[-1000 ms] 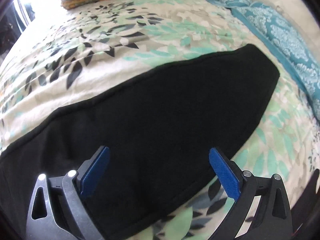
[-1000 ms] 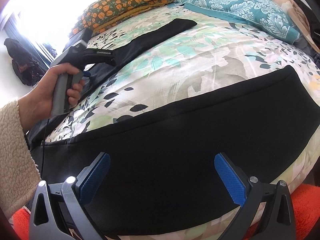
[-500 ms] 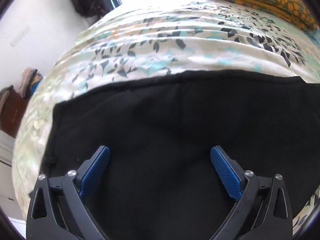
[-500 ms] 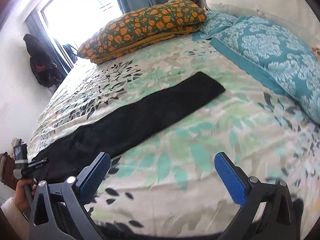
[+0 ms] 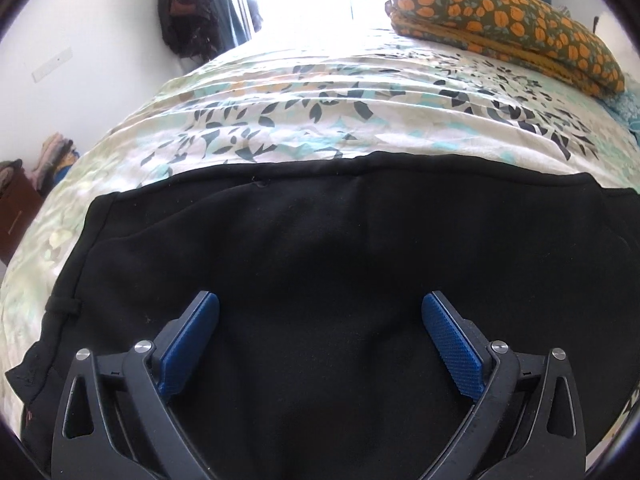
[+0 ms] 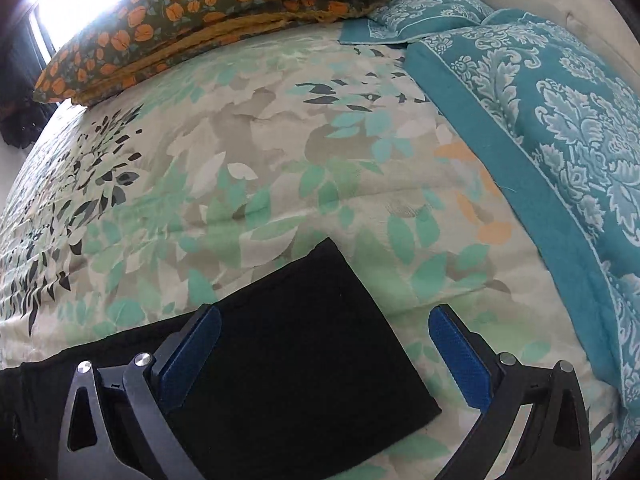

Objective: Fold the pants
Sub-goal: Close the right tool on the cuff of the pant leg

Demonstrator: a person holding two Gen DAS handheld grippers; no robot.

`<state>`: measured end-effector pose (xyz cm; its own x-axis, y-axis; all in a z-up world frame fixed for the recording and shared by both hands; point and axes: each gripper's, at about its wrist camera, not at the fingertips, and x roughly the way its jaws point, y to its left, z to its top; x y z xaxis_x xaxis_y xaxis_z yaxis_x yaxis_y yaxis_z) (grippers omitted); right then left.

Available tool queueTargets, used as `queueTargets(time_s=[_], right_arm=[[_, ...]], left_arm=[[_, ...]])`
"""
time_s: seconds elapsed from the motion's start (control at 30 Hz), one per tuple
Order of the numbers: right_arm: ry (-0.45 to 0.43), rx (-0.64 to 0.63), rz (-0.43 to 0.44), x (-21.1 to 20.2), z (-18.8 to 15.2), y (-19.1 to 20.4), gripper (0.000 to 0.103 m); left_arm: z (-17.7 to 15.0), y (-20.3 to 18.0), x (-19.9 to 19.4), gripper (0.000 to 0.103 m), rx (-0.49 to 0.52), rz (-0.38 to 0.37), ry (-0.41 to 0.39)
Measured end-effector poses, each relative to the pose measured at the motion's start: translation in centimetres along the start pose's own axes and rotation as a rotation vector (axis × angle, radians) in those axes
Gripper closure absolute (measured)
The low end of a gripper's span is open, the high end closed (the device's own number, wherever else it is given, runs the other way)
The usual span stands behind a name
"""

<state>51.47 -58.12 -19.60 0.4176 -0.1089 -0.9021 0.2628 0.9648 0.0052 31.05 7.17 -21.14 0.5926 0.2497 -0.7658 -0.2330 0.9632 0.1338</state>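
Lying seemingly under both claws [image 5: 320,320], pants [image 6: 304,344]

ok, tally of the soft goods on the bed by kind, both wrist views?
Black pants: 1
Orange-flowered pillow: 1
Teal damask pillows: 2
Leaf-print bedspread: 1
Total: 5

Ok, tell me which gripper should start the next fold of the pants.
Right, probably. The right gripper is open directly over the hem end of the pants, whose corner shows clearly on the bedspread. The left gripper, also open, faces only broad flat cloth near the waist.
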Motion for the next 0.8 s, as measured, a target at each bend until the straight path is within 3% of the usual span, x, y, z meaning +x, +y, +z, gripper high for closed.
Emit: queueTargets(time_s=[0.07, 0.1, 0.13, 0.2, 0.3, 0.4, 0.47, 0.53, 0.57, 0.67, 0.73, 0.8], right_arm=[[0.030, 0.001, 0.028, 1.1, 0.0, 0.5, 0.020], [0.052, 0.003, 0.008, 1.3, -0.2, 0.6, 0.060], [0.042, 0.009, 0.002, 1.0, -0.4, 0.5, 0.089], [-0.012, 0.014, 0.044, -1.1, -1.3, 0.6, 0.095], [-0.115, -0.006, 0.112, -6.4, -3.7, 0.9, 0.096], [-0.203, -0.023, 0.183, -12.7, -8.8, 0.9, 0.096], [-0.240, -0.020, 0.224, -16.5, -14.0, 0.7, 0.096], [-0.233, 0.039, 0.244, -18.9, -20.4, -0.3, 0.098], [-0.215, 0.074, 0.234, -19.6, -23.8, -0.8, 0.103], [-0.154, 0.194, 0.194, -19.9, -32.6, -2.5, 0.103], [-0.066, 0.294, 0.192, -19.1, -35.5, -3.9, 0.103], [-0.116, 0.372, 0.183, -20.6, -36.2, -5.2, 0.100]], left_arm=[[-0.1, 0.1, 0.0, 0.001, -0.003, -0.003, -0.006], [-0.1, 0.1, 0.0, 0.001, -0.004, -0.005, -0.007], [-0.1, 0.1, 0.1, 0.001, -0.004, -0.005, -0.008], [-0.2, 0.1, 0.1, 0.001, -0.004, -0.005, -0.008], [-0.2, 0.1, 0.1, 0.001, -0.002, -0.003, -0.007], [-0.1, 0.0, 0.1, 0.001, 0.004, 0.004, -0.001], [0.0, -0.1, 0.1, 0.001, 0.010, 0.011, 0.004], [0.1, -0.2, 0.0, 0.001, 0.017, 0.020, 0.009], [0.2, -0.3, 0.0, 0.001, 0.020, 0.024, 0.014], [0.9, -0.2, 0.0, 0.001, 0.023, 0.025, 0.059], [1.7, -0.2, -0.2, 0.001, 0.028, 0.017, 0.137], [2.0, -0.1, -1.4, 0.002, 0.014, 0.009, 0.180]])
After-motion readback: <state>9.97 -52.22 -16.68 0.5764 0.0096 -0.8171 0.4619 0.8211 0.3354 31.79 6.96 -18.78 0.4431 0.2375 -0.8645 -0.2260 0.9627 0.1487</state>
